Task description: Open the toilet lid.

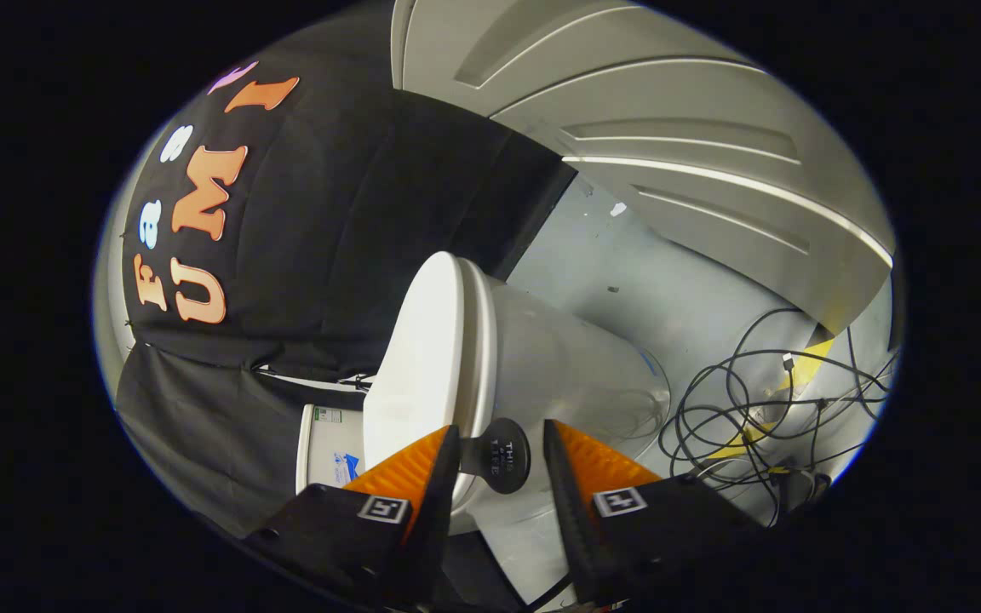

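Lid (422, 358): closed on toilet (567, 366), long axis running away from the fingers toward the cloth wall.
Fingers (499, 460): spread, dark round tab (499, 455) sits between them.

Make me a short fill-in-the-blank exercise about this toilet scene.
1. The round black tab on the white toilet lid sits ____ the hand-held gripper fingers.
2. The fingers are ____, not clamping it.
3. Tangled black ____ lie on the grey floor.

Answers: between; open; cables
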{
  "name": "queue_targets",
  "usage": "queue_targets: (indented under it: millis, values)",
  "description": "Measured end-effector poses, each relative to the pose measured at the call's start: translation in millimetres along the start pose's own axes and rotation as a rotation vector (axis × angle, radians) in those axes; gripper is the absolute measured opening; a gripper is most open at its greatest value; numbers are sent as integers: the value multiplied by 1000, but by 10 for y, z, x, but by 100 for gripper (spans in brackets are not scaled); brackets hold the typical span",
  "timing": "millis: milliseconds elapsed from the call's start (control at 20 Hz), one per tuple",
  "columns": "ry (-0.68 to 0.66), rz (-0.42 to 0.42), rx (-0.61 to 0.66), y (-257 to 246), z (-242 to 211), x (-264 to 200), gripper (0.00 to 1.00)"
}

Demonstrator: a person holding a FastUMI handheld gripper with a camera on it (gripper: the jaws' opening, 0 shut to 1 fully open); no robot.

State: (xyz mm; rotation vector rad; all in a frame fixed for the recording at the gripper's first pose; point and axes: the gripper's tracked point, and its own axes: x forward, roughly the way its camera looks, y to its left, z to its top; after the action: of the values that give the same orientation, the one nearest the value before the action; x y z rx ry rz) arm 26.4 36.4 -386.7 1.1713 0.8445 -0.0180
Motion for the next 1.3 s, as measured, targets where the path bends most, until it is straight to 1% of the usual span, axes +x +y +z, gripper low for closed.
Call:
queue_targets:
  millis: [50, 100, 150, 200, 250, 350, 400, 450, 600, 800, 950, 1100, 1150, 1250, 1300]
  values:
    - [-6, 4, 6, 16, 46, -33, 37]
    - [-13, 11, 13, 17, 45, -45, 38]
    - [-4, 22, 24, 23, 44, -54, 34]
    - [6, 52, 47, 46, 30, -74, 31]
    - [16, 103, 92, 88, 59, -104, 23]
    - [25, 155, 197, 110, 47, -125, 8]
    - [21, 163, 223, 76, 74, -95, 8]
    - [17, 158, 215, 70, 79, -97, 8]
    - [-22, 119, 146, 78, 119, -110, 8]
    - [-22, 117, 214, 103, 131, -114, 8]
    - [-45, 77, 112, 142, 146, -154, 8]
    - [-80, 119, 69, 345, 215, -250, 8]
    - [-98, 120, 37, 384, 234, -277, 8]
    - [-142, 82, -83, 431, 262, -289, 8]
    - [-196, 65, -149, 490, 349, -253, 8]
